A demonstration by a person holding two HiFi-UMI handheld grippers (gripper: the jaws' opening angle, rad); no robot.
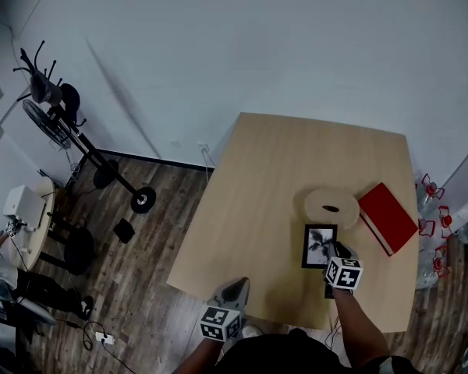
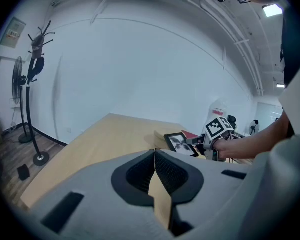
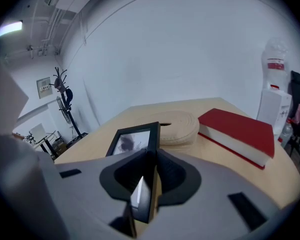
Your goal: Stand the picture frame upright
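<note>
Right gripper view: the right gripper (image 3: 149, 156) is recorded as closed to a narrow gap on the small black-rimmed rectangular picture frame (image 3: 132, 140), with the near rim pinched between the two pads. The frame runs forward from the fingertips, its glazed face turned upward and to the left of the fingers. A dark, flower-like monochrome print is noted behind the glass. The frame is judged not yet upright. It cannot be told whether its far edge rests on the pale wooden table (image 1: 273, 178).

The frame is assessed as light and stiff. The glazing is considered fragile, and the smooth rim is likely to slip under a weak pinch. A hold on the rim only is advised, near the middle of one edge and clear of the glass, so that the frame can be pivoted without twisting. No rear prop is visible in any view, so support after release cannot be confirmed.

Just beyond the fingertips a round beige coiled-rope mat (image 3: 176, 124) is noted. A red hardback book (image 3: 237, 129) lies to the right of the fingers.

The left gripper (image 2: 154, 156) is recorded with its fingers brought together and nothing between them. It is held over the near table edge, well apart from the frame.
</note>
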